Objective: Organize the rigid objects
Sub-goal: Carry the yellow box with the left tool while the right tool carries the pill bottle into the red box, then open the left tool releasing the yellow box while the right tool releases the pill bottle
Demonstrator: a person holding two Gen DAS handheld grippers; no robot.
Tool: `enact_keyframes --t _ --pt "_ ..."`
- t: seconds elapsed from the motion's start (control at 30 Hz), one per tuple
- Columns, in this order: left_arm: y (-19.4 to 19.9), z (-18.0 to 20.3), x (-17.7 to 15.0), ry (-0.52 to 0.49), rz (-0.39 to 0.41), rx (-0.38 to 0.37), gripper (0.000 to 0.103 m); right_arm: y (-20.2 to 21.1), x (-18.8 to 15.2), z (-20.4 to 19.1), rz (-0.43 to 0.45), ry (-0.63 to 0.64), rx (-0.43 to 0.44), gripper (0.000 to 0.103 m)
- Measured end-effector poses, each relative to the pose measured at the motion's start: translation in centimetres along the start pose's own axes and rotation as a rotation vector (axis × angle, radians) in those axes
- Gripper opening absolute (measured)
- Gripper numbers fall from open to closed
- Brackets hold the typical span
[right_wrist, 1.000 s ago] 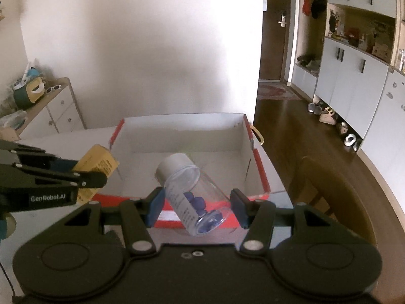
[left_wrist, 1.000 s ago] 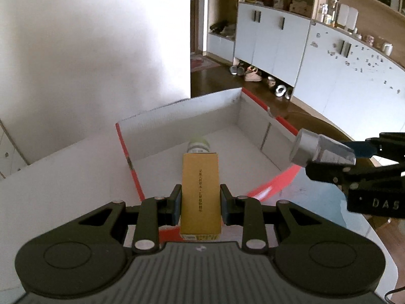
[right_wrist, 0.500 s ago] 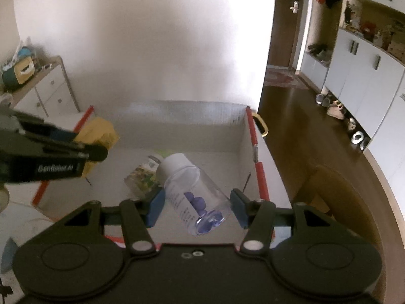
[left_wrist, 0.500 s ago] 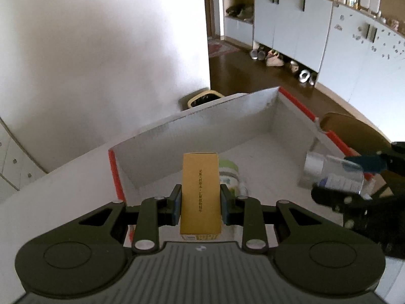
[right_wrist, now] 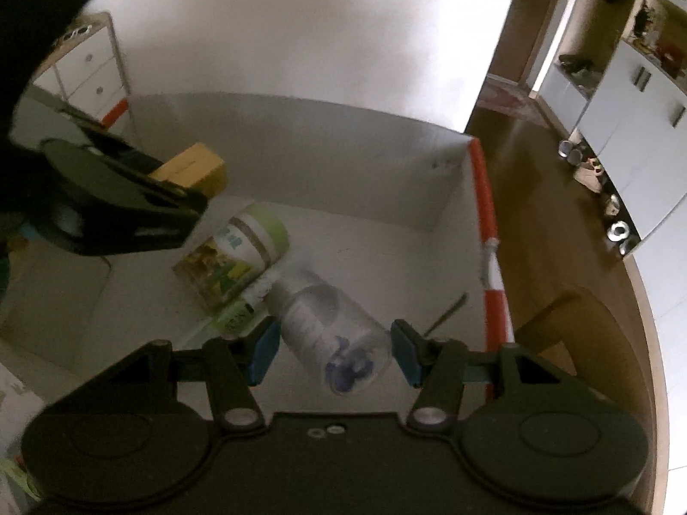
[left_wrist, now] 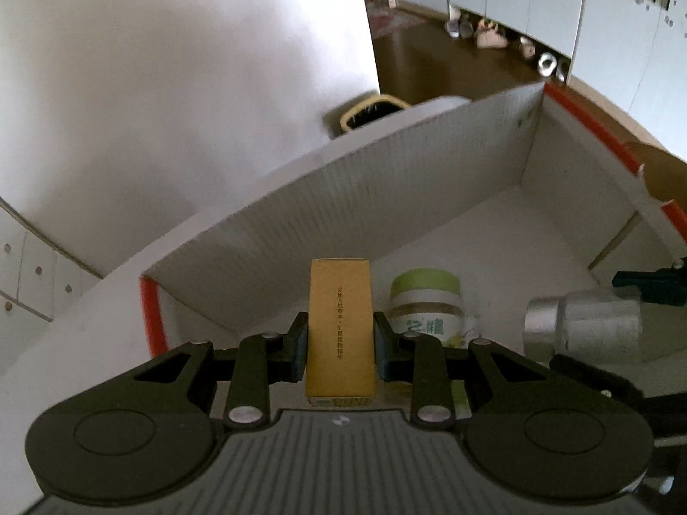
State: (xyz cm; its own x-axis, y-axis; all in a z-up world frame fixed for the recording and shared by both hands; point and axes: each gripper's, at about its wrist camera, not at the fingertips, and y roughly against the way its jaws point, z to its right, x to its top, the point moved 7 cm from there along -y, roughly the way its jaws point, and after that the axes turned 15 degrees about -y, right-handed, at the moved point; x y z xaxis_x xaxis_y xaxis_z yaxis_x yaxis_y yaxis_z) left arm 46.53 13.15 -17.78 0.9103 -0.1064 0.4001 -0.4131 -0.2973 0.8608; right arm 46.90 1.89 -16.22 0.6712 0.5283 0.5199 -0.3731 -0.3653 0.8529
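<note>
My left gripper (left_wrist: 340,345) is shut on a yellow carton (left_wrist: 340,328) and holds it over the near-left part of the white box with red rims (left_wrist: 429,189). A green-lidded jar (left_wrist: 425,304) lies inside the box, just right of the carton. My right gripper (right_wrist: 335,349) has its jaws spread around a clear bottle with a silver cap and blue pieces (right_wrist: 330,326), blurred, inside the box (right_wrist: 481,197). The pads stand slightly apart from the bottle. The jar (right_wrist: 240,253) lies left of it. The left gripper with the carton (right_wrist: 193,169) shows at the left.
A yellow bin (left_wrist: 369,113) stands on the floor behind the box. White cabinets (left_wrist: 558,4) and shoes (left_wrist: 489,36) line the far wall. A white drawer unit (right_wrist: 90,68) stands at the left. A brown chair back (right_wrist: 571,322) sits right of the box.
Both grippers moved forward and down into the box. The right jaws have opened wider and the clear bottle now sits loose and blurred between them. The left still grips the carton.
</note>
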Motion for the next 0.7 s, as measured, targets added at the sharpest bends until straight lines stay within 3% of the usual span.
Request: enact_keyframes --t 0.27,0.63,0.7 --pt "-2.4 0.9 -0.7 -0.033 -0.106 -0.051 0.029 -1.3 -0.5 -1.2 -0.040 0.073 -0.025 0.054" --pt "-3.0 1.5 -1.8 -0.033 -0.142 -0.076 0.030 -0.8 0.0 -0.2 -0.043 0.029 0.033 0.056" --pt "-2.7 1.6 -1.7 -0.026 -0.140 -0.073 0.030 -0.4 0.1 -0.3 -0.034 0.024 0.049 0.062"
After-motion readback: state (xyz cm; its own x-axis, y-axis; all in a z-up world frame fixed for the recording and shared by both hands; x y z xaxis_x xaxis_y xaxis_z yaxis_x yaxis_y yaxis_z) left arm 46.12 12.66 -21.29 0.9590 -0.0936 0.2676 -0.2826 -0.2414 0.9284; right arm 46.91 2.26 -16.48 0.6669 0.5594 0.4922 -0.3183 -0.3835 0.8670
